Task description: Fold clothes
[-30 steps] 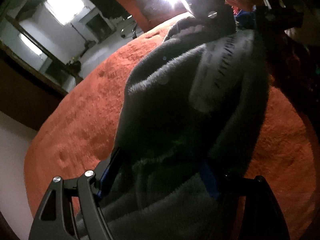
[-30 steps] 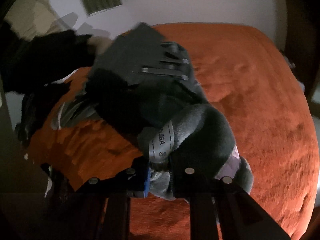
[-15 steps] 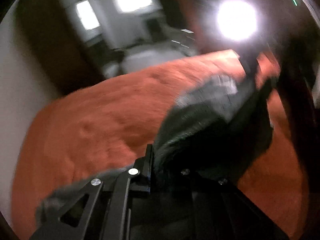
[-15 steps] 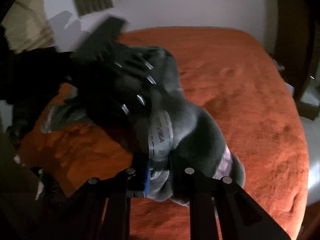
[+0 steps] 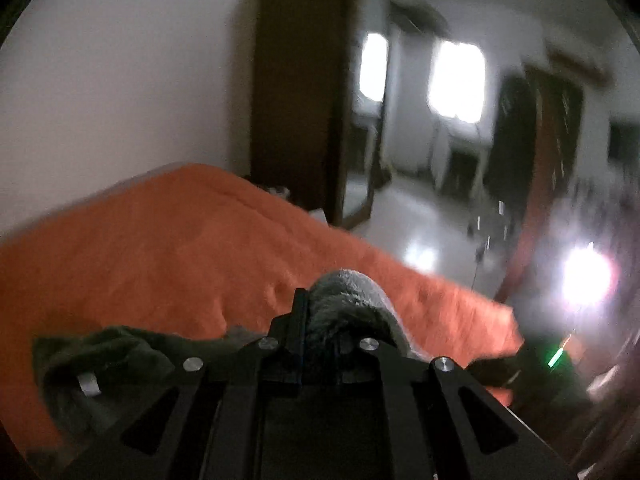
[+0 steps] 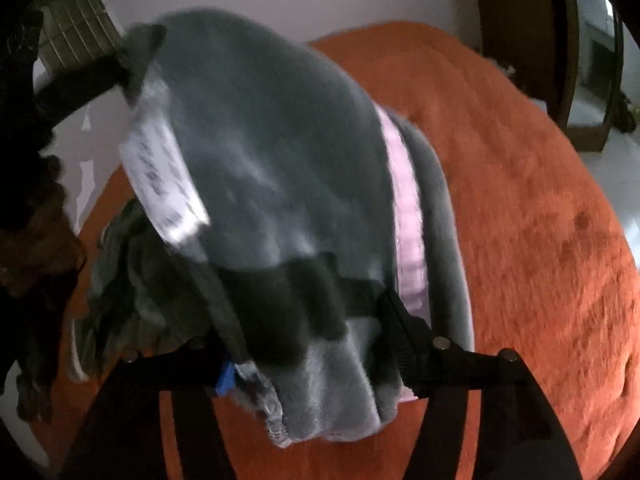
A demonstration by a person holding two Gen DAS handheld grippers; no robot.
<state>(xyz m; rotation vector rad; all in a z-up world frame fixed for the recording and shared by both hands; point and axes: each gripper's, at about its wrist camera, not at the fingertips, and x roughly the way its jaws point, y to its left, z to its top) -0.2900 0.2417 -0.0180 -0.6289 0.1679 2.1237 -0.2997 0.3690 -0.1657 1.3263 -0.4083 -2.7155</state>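
Observation:
A grey fleece garment (image 6: 272, 168) with a pink stripe (image 6: 406, 200) and a white label (image 6: 160, 176) hangs high and fills the right wrist view. It drapes over my right gripper (image 6: 304, 308), whose jaws stand wide apart with fleece lying between them. At the top left, my left gripper (image 6: 138, 50) pinches the garment's upper corner. In the left wrist view, my left gripper (image 5: 320, 316) is shut on a roll of the grey fleece (image 5: 348, 292) that bulges over the jaws. All of this is above the orange bedspread (image 5: 160, 248).
A dark green cloth (image 5: 100, 356) lies crumpled at the bed's near left. More dark clothes (image 6: 116, 280) are heaped at the bed's left edge. A brown wardrobe (image 5: 296, 80) stands past the bed, with a lit room beyond. The orange bedspread (image 6: 540, 220) stretches right.
The left gripper swung upward with its corner of fleece, its view turning from bed to room. The garment rose before the right camera. The right gripper's jaws spread apart.

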